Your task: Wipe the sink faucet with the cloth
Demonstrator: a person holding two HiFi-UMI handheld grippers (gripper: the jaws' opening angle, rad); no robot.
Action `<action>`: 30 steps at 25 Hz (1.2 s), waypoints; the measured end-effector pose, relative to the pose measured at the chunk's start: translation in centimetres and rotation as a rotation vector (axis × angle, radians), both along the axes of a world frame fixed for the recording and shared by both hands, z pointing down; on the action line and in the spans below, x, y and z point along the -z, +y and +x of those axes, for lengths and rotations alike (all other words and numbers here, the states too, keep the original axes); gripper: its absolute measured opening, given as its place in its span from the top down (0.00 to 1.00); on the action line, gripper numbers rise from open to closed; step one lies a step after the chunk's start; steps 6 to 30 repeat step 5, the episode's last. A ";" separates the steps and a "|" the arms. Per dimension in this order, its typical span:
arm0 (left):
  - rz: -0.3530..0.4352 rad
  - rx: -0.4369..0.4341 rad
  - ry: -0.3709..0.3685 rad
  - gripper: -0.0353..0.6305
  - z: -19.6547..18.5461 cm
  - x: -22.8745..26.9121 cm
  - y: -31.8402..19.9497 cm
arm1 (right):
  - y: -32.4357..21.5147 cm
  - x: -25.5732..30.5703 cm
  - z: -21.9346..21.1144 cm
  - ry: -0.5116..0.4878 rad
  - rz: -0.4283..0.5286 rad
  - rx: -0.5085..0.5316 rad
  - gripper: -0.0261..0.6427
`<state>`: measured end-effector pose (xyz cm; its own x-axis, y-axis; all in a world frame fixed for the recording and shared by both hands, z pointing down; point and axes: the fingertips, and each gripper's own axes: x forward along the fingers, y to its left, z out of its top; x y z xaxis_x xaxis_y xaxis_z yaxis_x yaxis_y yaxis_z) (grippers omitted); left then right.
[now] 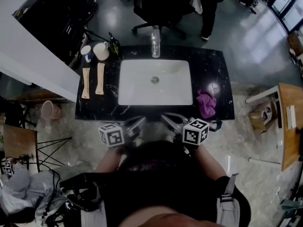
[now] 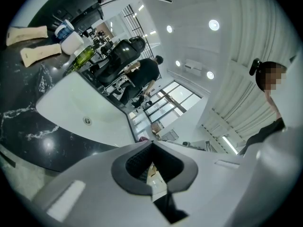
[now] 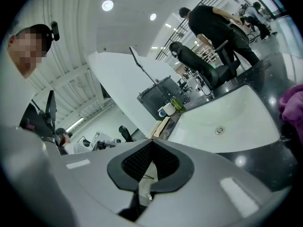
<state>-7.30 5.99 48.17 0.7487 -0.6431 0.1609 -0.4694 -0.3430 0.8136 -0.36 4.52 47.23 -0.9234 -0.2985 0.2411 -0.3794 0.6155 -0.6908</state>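
The white sink (image 1: 137,86) gives open passage to the faucet (image 1: 155,42) at its far rim; cups (image 1: 94,51) crowd the far left, a purple cloth (image 1: 206,103) lies near right

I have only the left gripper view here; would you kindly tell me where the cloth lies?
Observer: The purple cloth lies crumpled on the black counter, just right of the white sink.
Operator: Thank you. Is the right gripper holding anything?
Observer: No. The right gripper has its jaws together, with nothing between them.
Operator: And which gripper is closer to the cloth?
Observer: In the head view both are at the counter's near edge. The left gripper is in front of the sink's middle, and the right gripper is nearer the cloth.
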 end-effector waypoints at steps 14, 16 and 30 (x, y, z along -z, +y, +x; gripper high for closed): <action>-0.003 0.010 0.003 0.95 0.0 0.0 0.2 | 0.0 0.2 0.3 -0.001 -0.003 -0.002 0.94; -0.003 0.010 0.003 0.95 0.0 0.0 0.2 | 0.0 0.2 0.3 -0.001 -0.003 -0.002 0.94; -0.003 0.010 0.003 0.95 0.0 0.0 0.2 | 0.0 0.2 0.3 -0.001 -0.003 -0.002 0.94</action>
